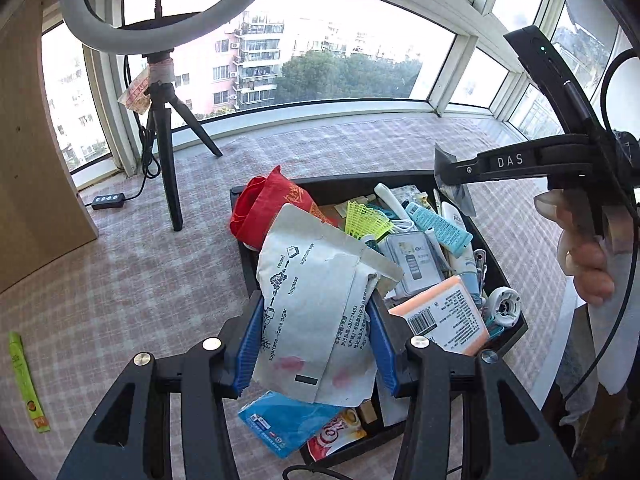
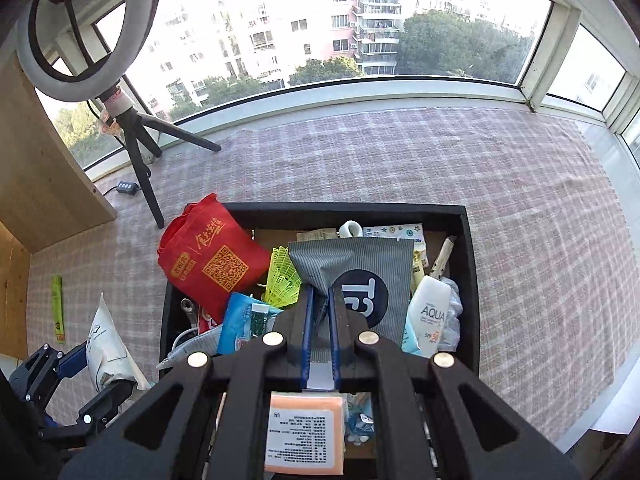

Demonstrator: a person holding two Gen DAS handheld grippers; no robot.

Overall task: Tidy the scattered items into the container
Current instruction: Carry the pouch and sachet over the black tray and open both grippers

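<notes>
Nearest the left camera, the left claw is clenched on a white paper pouch printed with sugarcane diagrams, its blue pads pressing the crumpled sides. The pouch hangs over the near left edge of the black container, above a blue tissue pack and a red-and-white snack wrapper lying at that corner.

In the right view, the right claw is closed tight on a grey striped pouch with a dark round logo, held over the middle of the container. Below its jaws sits an orange-edged pack with a white label.

The container is already heaped: a white sunscreen bottle marked AQUA, a neon yellow shuttlecock, a light blue tube, and a red cloth bag draped over the far left rim.

By my judgement the tidying is nearly done. The two pouches in the claws have yet to be let go into the pile, and one thing remains plainly outside: a thin green sachet lying on the checked cloth of the bench, well to the left of the container.

Farther off stand a black tripod carrying a ring light, with a small black controller on its cable, and beyond them the curved window.
</notes>
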